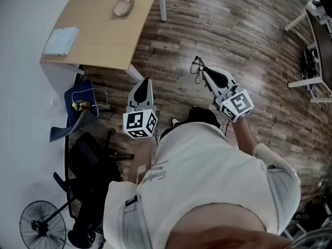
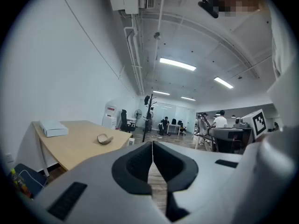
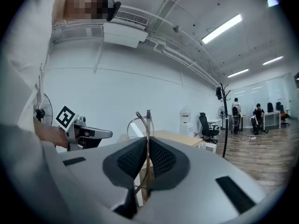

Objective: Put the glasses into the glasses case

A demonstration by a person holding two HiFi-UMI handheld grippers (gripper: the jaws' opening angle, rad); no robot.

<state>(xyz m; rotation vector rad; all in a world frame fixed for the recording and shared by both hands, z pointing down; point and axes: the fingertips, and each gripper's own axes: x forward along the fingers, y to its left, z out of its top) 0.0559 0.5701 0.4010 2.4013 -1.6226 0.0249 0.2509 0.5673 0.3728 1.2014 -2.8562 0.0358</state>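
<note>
Two grippers hang above the floor (image 1: 249,51): the right gripper (image 3: 147,143) pinches the glasses (image 3: 138,125), while the left gripper (image 2: 152,146) is closed and empty. The case (image 1: 123,7) lies on the counter (image 1: 98,40), upper left and well apart. The carry appears in hand; reaching the case likely comes next.

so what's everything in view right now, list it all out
desk: one, light wood, upper left of the head view
glasses case: one, tan, on the desk's far part
box: one, pale, flat, on the desk's left end
bag: one, blue, on the floor under the desk
chair: one, black, beside the person's left
fan: one, black, lower left corner
floor: dark wood planks
glasses: one pair, thin frame, clamped in the right gripper
shirt: white, on the person
left gripper: jaws together, nothing between them
right gripper: jaws shut on the glasses
</note>
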